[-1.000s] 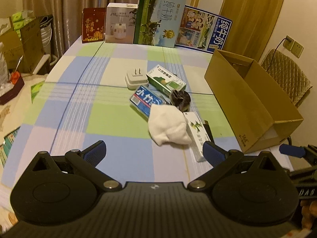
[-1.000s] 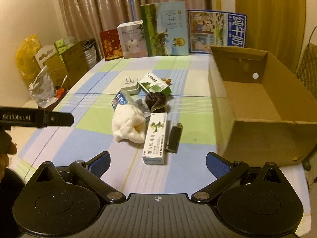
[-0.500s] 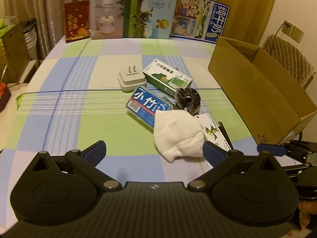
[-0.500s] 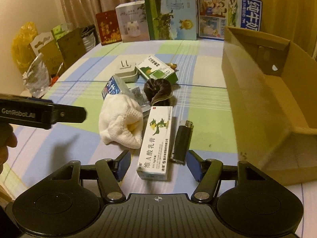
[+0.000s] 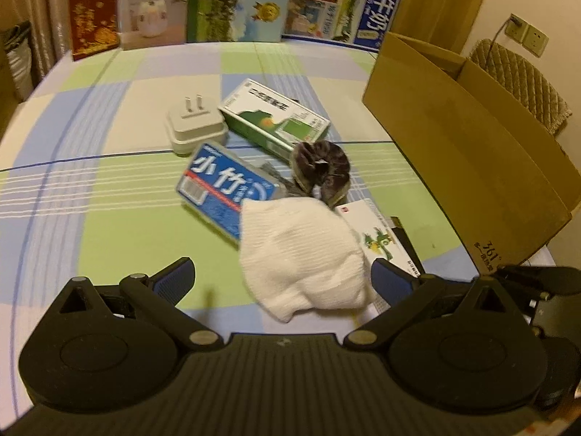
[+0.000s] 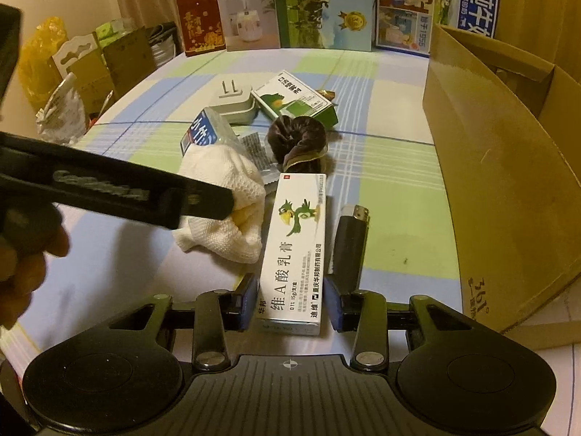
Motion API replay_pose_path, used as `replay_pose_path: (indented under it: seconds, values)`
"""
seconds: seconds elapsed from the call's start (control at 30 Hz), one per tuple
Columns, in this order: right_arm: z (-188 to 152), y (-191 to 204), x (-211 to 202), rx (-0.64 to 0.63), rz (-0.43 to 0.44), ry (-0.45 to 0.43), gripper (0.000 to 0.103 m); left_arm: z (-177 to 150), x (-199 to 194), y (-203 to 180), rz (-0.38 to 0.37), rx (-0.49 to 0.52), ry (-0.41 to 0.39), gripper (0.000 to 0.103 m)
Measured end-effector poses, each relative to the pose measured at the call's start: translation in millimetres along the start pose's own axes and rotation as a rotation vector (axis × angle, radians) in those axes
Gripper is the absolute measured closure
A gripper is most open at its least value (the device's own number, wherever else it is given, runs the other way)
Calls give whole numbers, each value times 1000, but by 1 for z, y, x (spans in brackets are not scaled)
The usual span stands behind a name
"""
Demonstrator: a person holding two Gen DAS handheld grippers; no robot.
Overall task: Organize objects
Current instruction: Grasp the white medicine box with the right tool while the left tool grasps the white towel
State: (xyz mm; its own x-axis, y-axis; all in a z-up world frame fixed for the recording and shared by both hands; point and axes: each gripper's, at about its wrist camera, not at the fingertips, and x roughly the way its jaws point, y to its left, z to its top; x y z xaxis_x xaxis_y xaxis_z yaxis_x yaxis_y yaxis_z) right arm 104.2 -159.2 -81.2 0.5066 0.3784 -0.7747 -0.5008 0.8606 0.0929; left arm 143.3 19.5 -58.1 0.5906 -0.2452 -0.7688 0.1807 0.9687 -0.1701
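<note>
A: Where does the white ointment box (image 6: 295,250) lie from the right gripper (image 6: 291,303)?

B: Dead ahead at twelve o'clock on the checked surface (image 6: 395,167), its long axis running straight out along the fingers, near end between the jaws. They stand narrow, pads just beside its sides; whether they actually grip, I cannot tell.

A: And the left gripper (image 5: 281,276)?

B: Jaws wide, nothing held, the white cloth (image 5: 301,258) between them. The right is nearer the box.

A: Changed from a second ago?

B: The right jaws were wide and well short of it; they have closed in. The cardboard box (image 6: 508,167) waits at two o'clock.
</note>
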Motion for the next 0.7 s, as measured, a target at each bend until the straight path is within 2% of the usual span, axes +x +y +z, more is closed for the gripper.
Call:
replay_pose_path:
  seconds: [0.1,0.2,0.33,0.43,0.47,0.6,0.7]
  values:
    - [-1,-2,-1,5,-1,1,66,5,11,-3,-18,14,10,10]
    - [0,-3,-1,7,1,0,66,8,24,-7,1,54,27,17]
    - [2,-3,-1,11,-7,-12,66,8,29,-4,-8,61,58,39]
    - [6,1,0,-7,-1,-27,66,8,18,2,7,85,75,58]
    - [7,2,1,-9,3,-29,66,7,13,6,19,82,78,61]
    - [13,6,8,1,13,-24,65,1,-3,21,99,102,82,62]
    - [19,12,18,-13,8,-18,62,-3,-8,28,80,82,82,62]
